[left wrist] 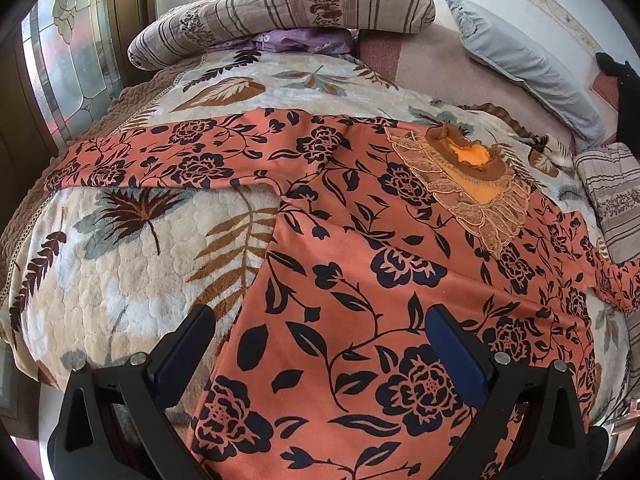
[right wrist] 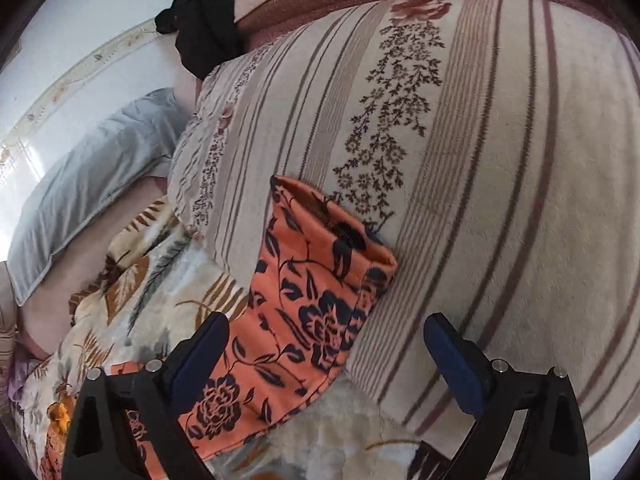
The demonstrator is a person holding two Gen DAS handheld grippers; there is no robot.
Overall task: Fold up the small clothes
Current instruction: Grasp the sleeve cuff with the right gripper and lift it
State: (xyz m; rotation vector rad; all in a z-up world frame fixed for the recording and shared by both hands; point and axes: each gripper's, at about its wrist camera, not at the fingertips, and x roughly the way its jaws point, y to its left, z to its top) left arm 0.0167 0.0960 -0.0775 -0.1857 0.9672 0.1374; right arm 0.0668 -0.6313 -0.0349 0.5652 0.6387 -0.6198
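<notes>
Garment: we see the orange floral top (left wrist: 360,248) spread flat on the leaf-print blanket (left wrist: 132,248).
Sleeve (right wrist: 316,280): rests against the striped bolster (right wrist: 500,160).
Left gripper (left wrist: 320,332): jaws apart, empty.
Right gripper (right wrist: 326,340): jaws apart, empty.
Surroundings: grey pillow (left wrist: 528,64) beyond.

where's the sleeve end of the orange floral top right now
In the right wrist view the sleeve end lies just left of centre, its cuff resting up against the striped cushion, with the leaf-print blanket to its left.
</notes>
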